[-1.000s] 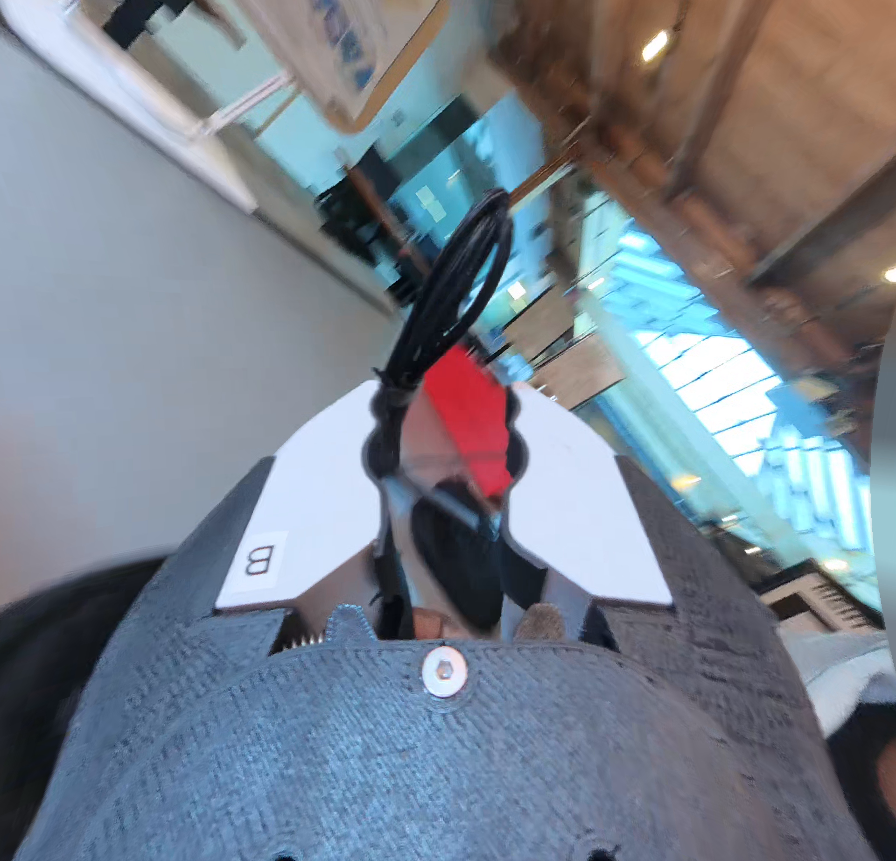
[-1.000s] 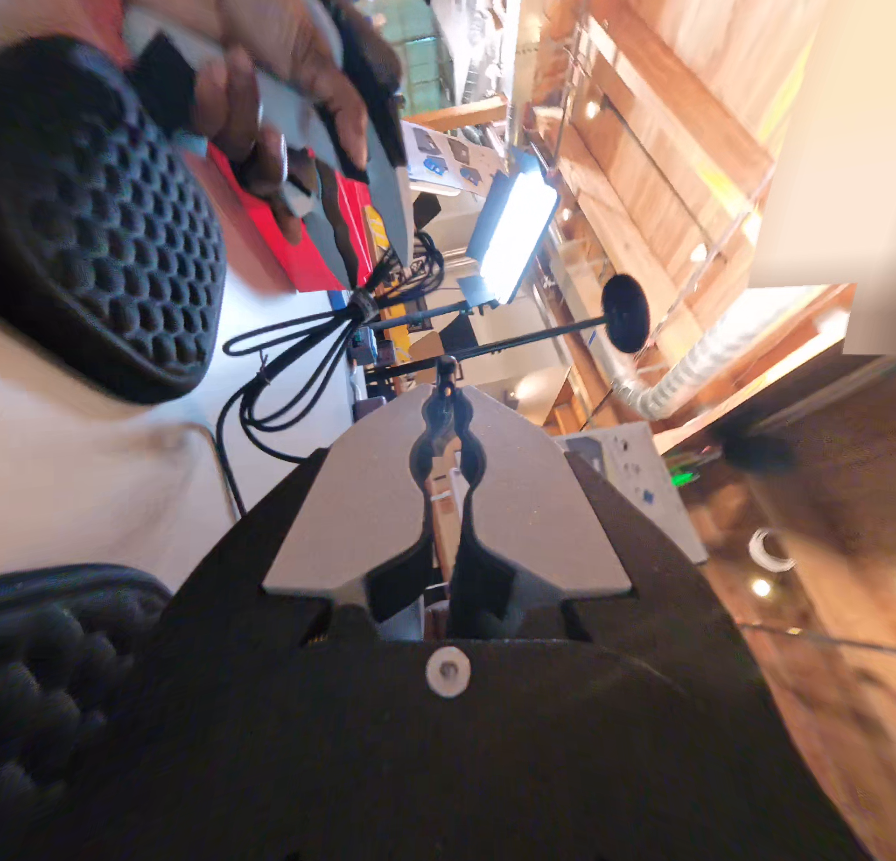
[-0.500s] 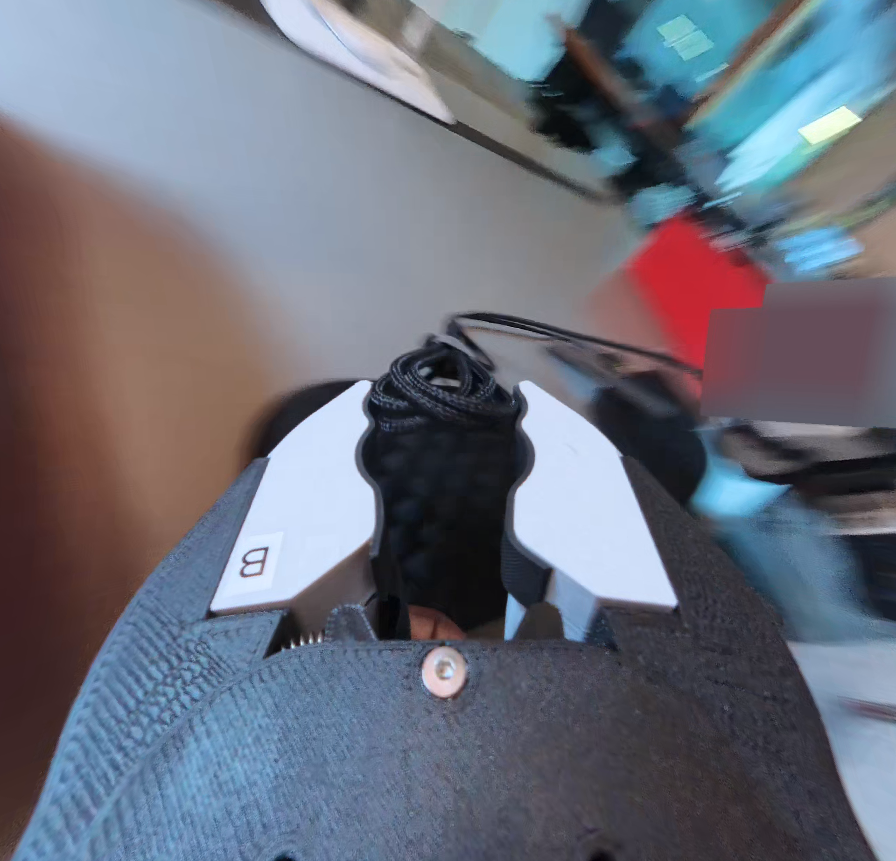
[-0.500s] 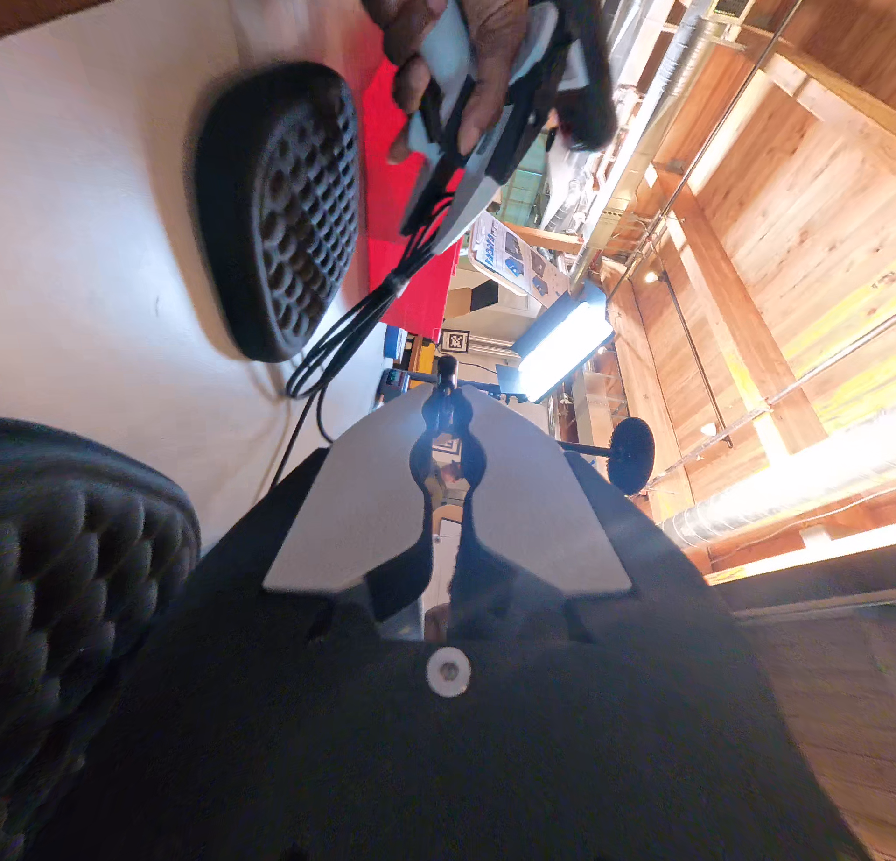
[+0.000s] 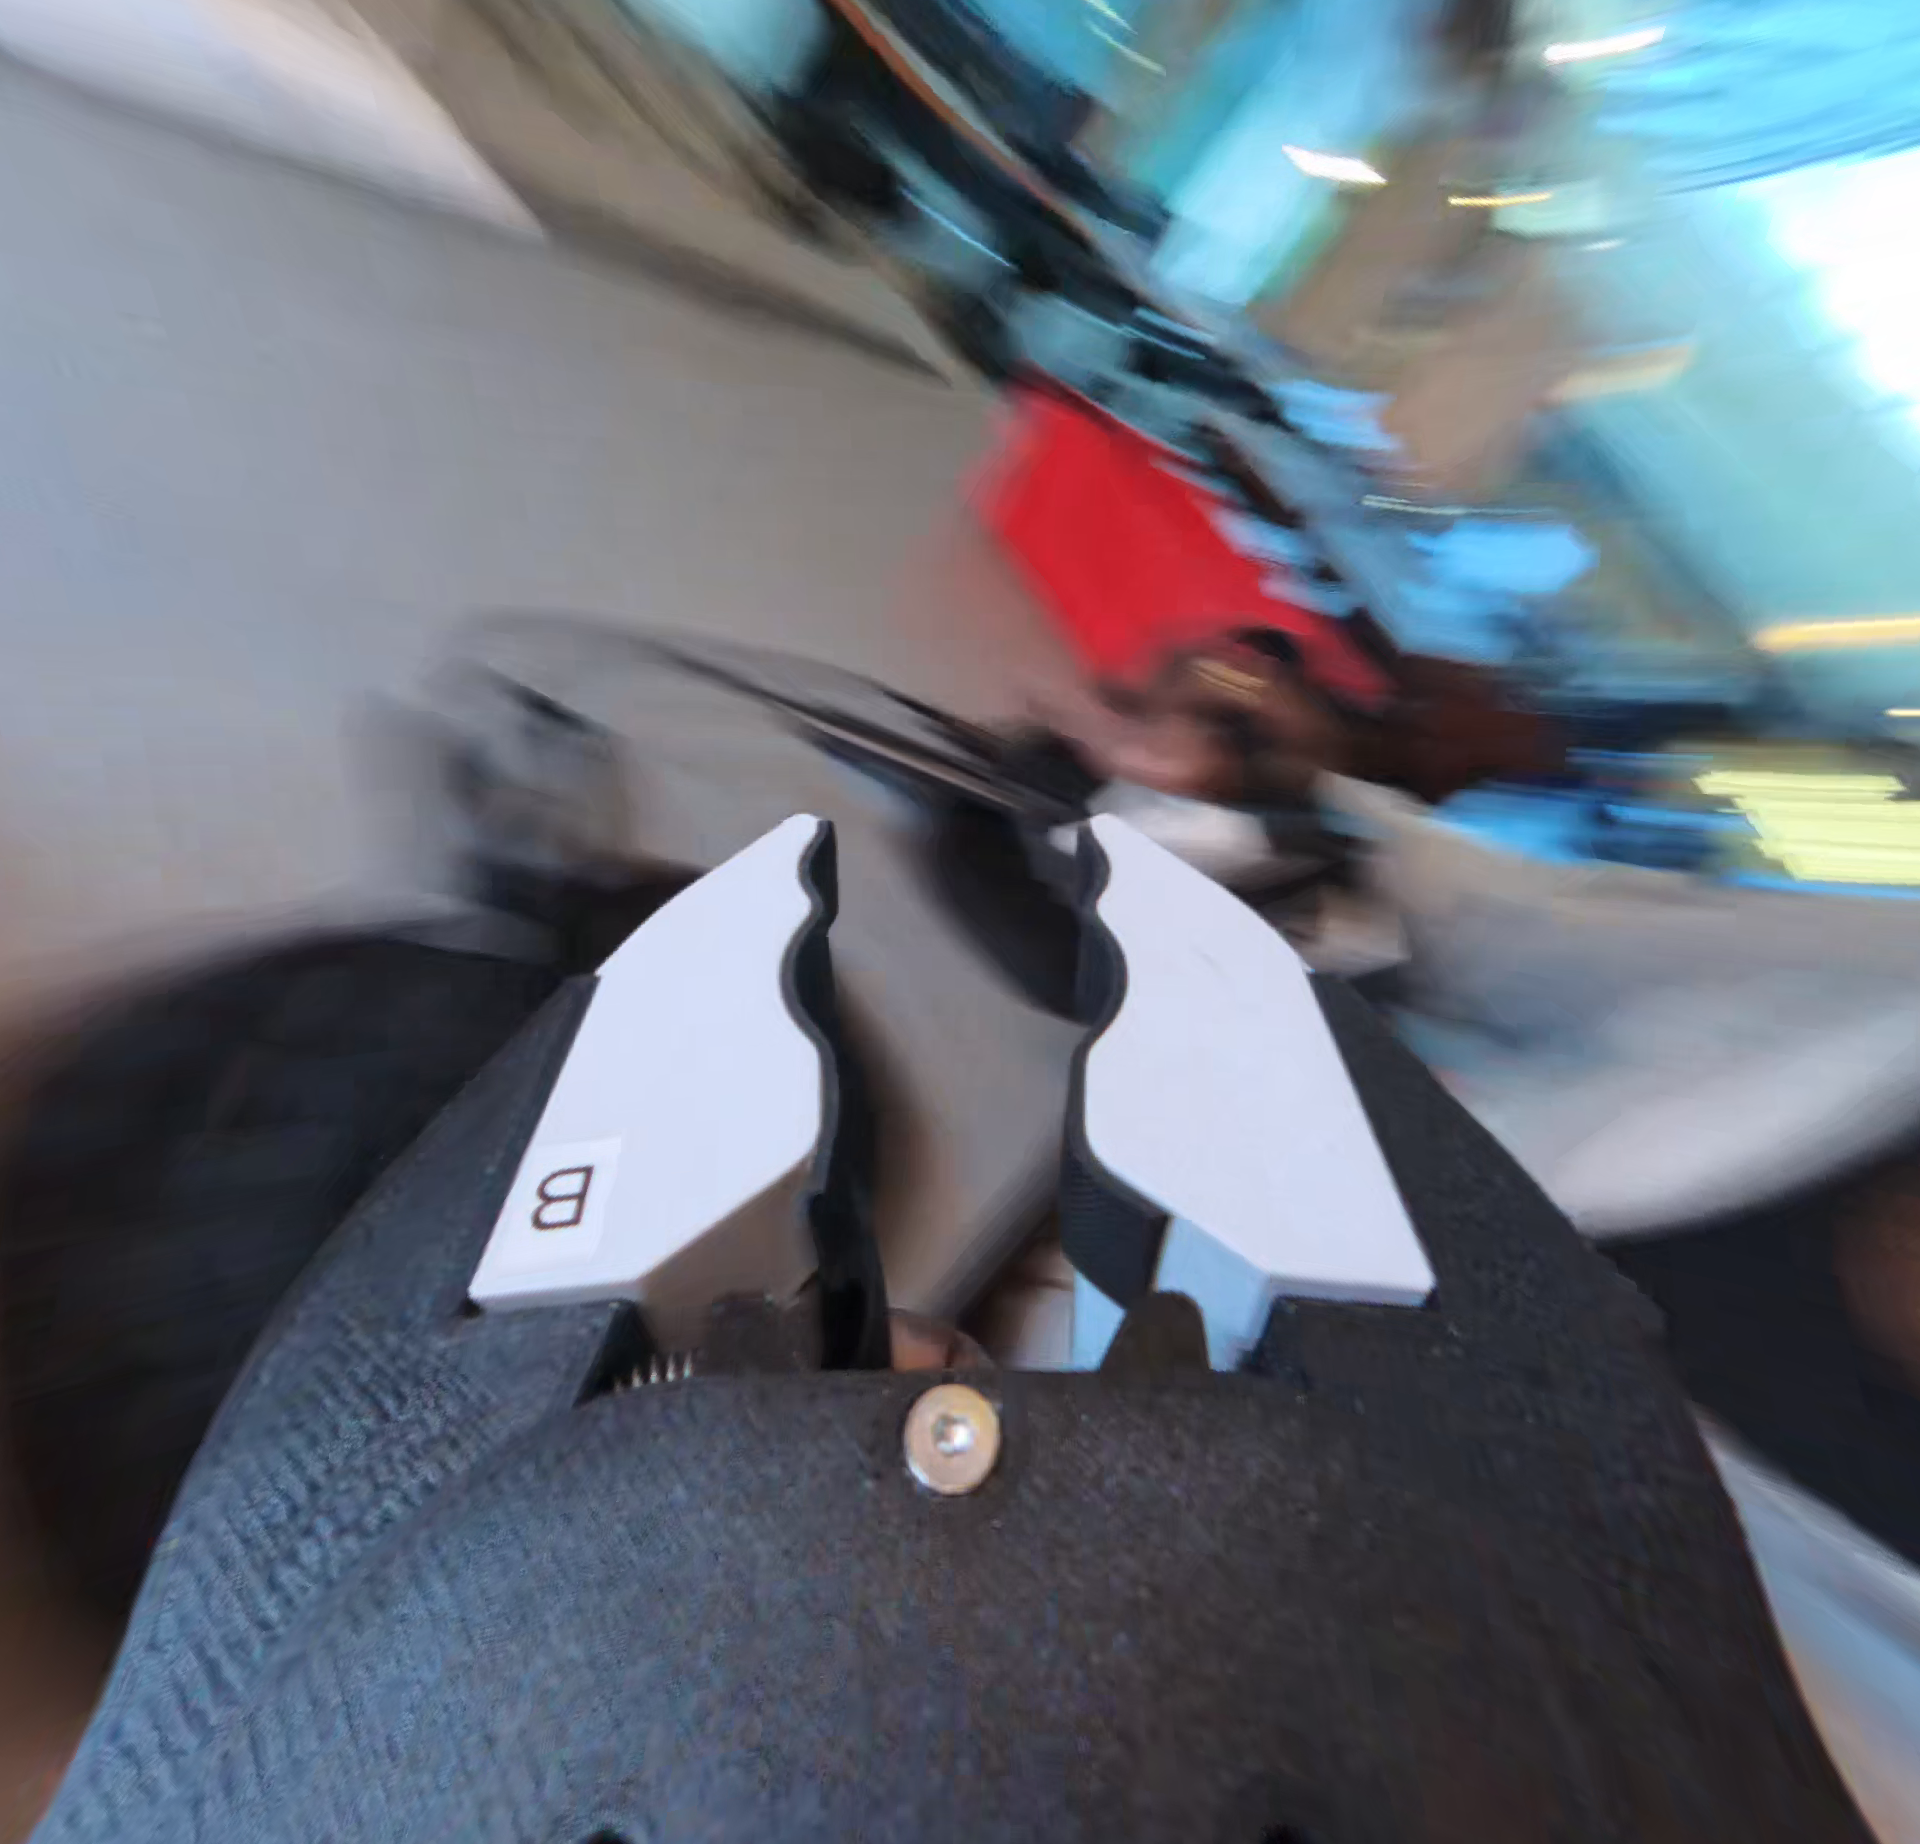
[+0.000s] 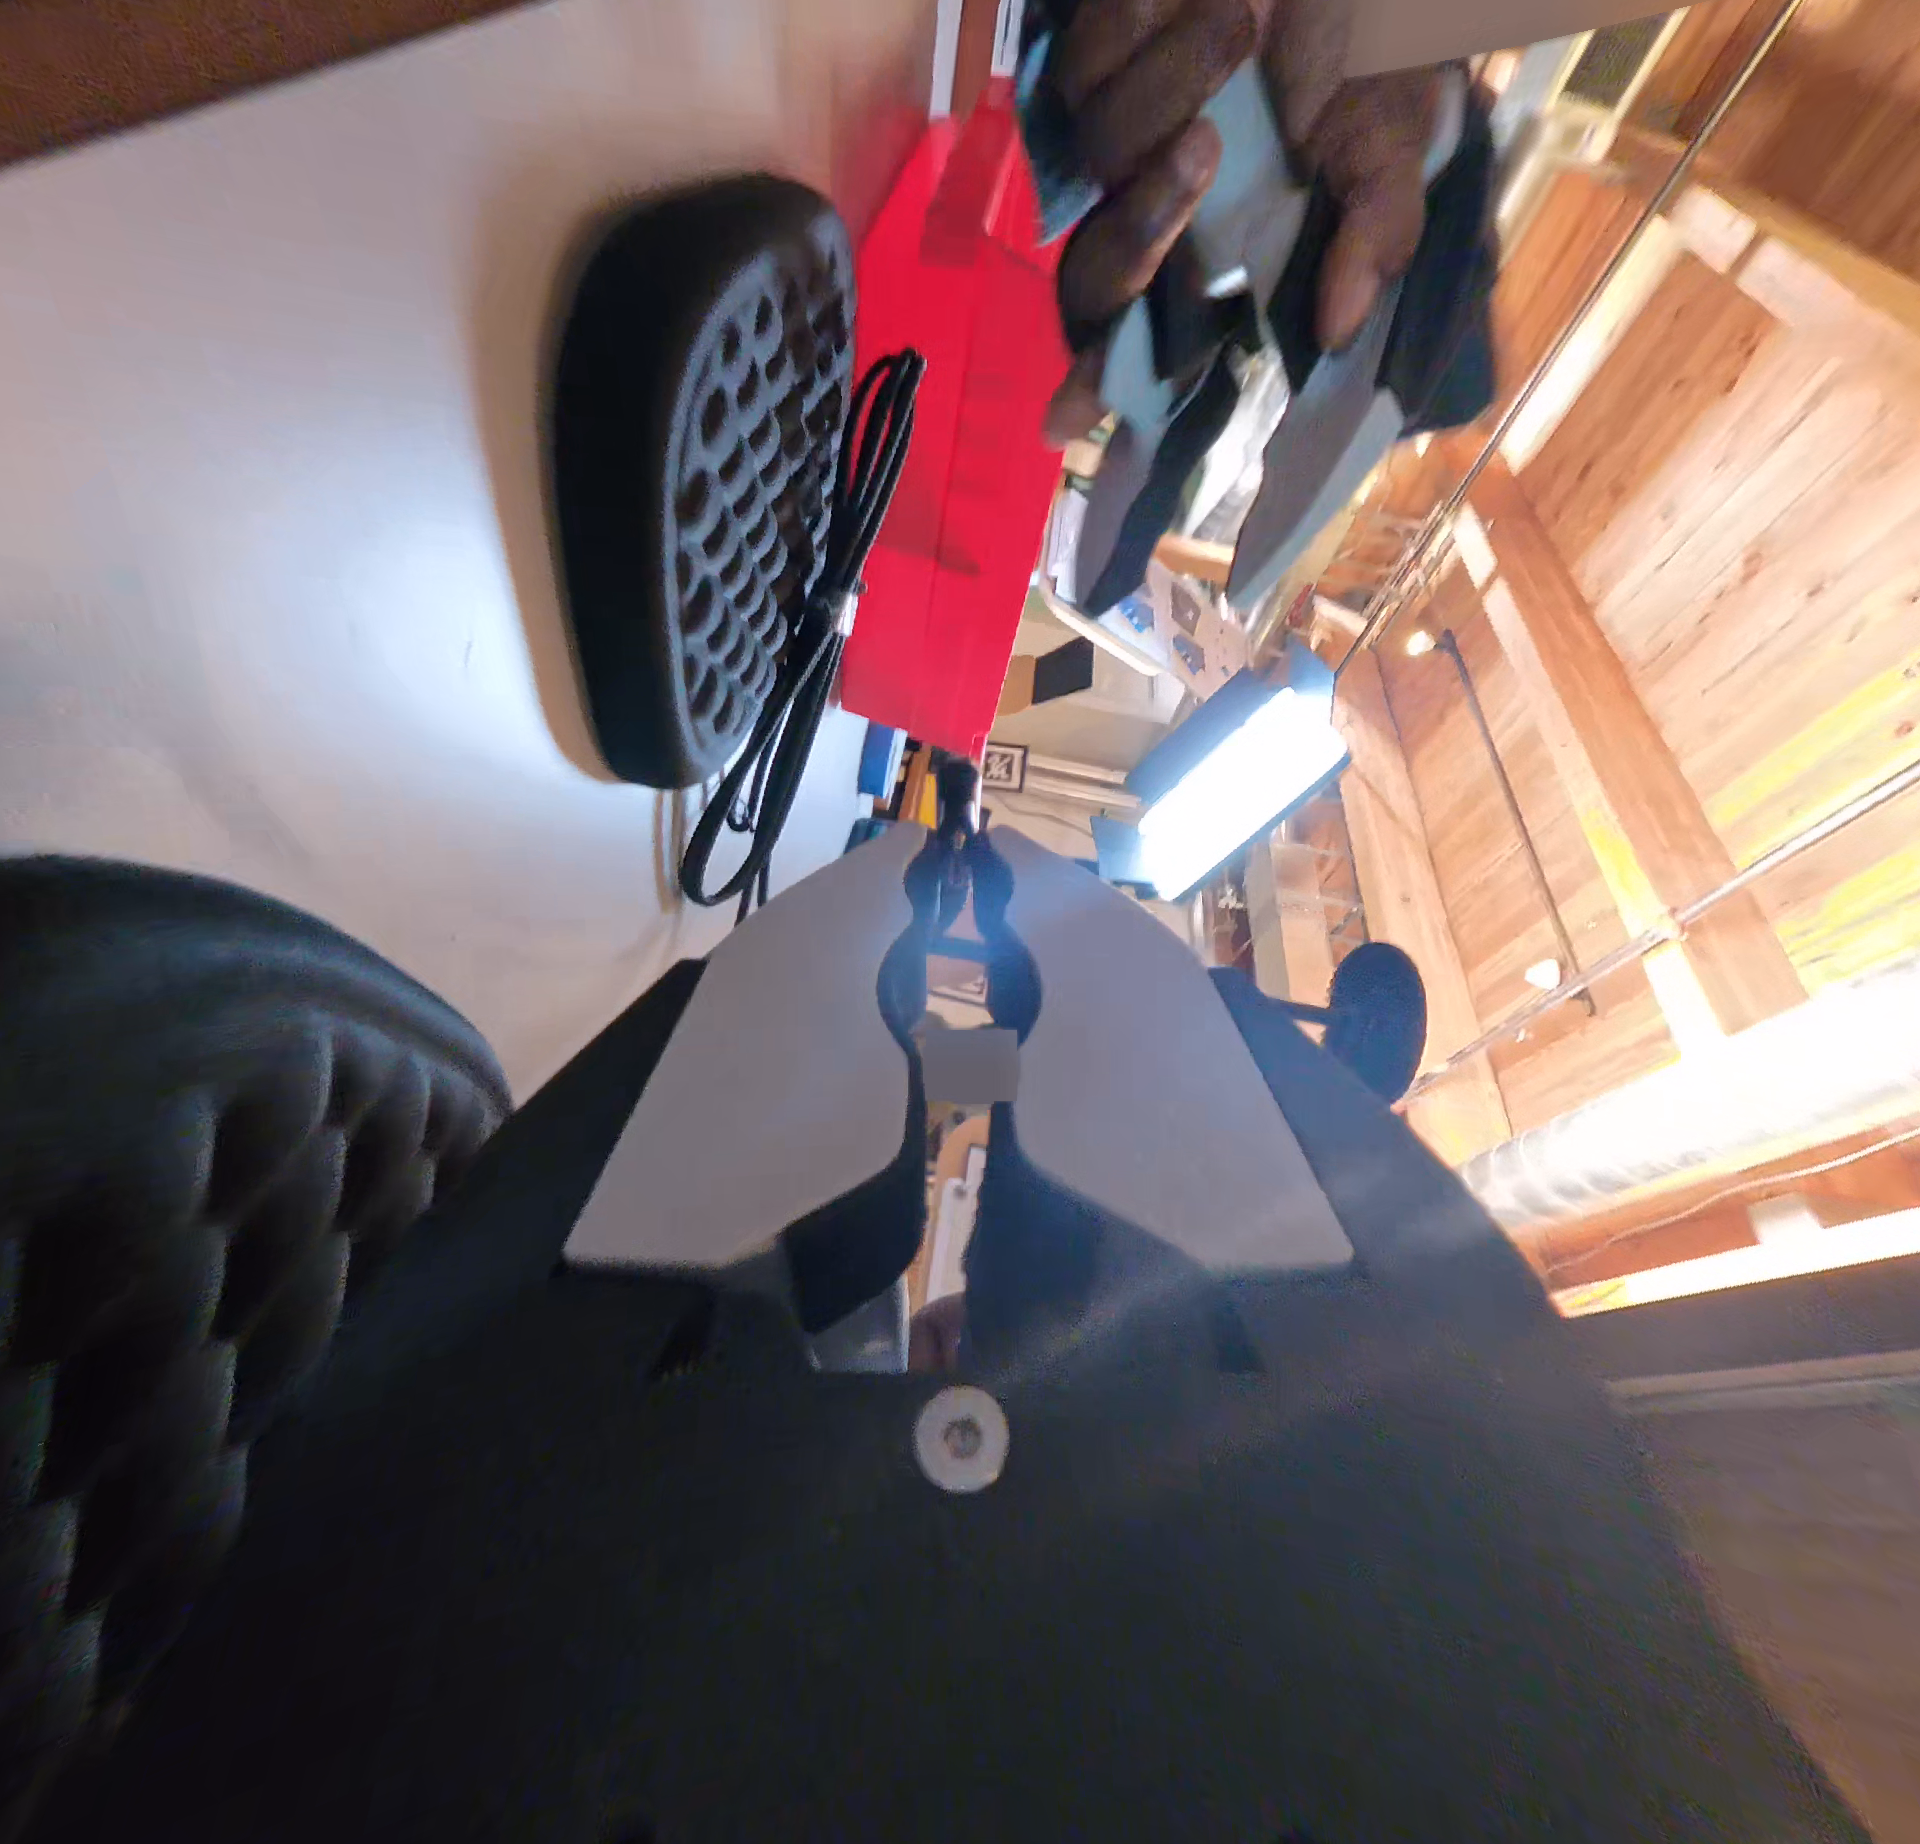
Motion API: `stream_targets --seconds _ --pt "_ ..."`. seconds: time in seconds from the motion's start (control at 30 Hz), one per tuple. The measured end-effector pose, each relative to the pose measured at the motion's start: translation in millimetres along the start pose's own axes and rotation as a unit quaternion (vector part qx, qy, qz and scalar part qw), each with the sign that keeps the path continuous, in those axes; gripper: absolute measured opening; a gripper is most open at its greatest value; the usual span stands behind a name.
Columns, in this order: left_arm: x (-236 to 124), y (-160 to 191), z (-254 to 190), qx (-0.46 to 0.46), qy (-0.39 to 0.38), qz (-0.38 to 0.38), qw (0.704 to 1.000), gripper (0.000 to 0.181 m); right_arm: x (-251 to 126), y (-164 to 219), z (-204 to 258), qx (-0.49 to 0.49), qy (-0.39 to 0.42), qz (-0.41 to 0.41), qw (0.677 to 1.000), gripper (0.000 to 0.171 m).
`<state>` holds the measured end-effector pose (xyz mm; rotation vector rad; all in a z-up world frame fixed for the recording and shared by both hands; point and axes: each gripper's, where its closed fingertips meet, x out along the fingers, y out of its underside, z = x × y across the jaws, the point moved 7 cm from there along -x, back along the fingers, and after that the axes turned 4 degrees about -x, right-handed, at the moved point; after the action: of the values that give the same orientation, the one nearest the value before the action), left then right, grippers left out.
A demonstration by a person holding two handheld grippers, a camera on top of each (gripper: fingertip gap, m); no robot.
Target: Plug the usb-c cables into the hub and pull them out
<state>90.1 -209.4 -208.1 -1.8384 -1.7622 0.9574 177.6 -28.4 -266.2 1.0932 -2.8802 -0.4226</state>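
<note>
The left wrist view is heavily smeared by motion. It shows the left gripper (image 5: 956, 838) with its white fingers (image 5: 707, 1046) spread apart and nothing between them, above a pale surface (image 5: 260, 423). Ahead lie blurred dark streaks that may be a cable, and a red shape (image 5: 1122, 537) beyond; this view gives no more detail.

The right wrist view is sharper and rolled sideways. There the right gripper (image 6: 961, 859) has its grey fingers (image 6: 790, 1046) drawn nearly together at the tips, pinching a small dark piece (image 6: 958, 807) that I cannot identify. On the white surface (image 6: 260, 392) a bundled black usb-c cable (image 6: 821, 610) lies between a black perforated oval pad (image 6: 707, 475) and a red box (image 6: 956, 464), touching the pad's edge. A second dark dimpled pad (image 6: 187, 1119) fills the lower left. Only this view shows the person's hand (image 6: 1226, 153) gripping the left gripper in the air above the red box, fingers parted and empty. I cannot pick out the hub in either view.
</note>
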Motion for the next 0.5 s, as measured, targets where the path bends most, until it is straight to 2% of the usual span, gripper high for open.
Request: stream_targets --seconds 0.07,0.13,0.23,0.37,0.5 --pt "30 26 -2 -0.114 0.093 0.062 0.987 0.042 2 -5 -1 -0.019 0.004 -0.014 1.0 0.005" --pt "50 42 1 -0.183 0.131 0.078 0.971 0.041 2 -9 -3 -0.03 0.005 -0.028 0.999 0.005" --pt "64 53 7 -0.21 0.15 0.107 0.96 0.035 0 -12 -6 -0.045 0.002 -0.046 0.998 0.005" --pt "68 57 2 -0.229 0.214 0.138 0.94 0.022 -2 -13 -4 -0.061 -0.009 -0.062 0.996 0.006" --pt "73 61 5 -0.227 0.218 0.137 0.939 0.009 -1 -12 -5 -0.054 -0.005 -0.061 0.997 0.005"
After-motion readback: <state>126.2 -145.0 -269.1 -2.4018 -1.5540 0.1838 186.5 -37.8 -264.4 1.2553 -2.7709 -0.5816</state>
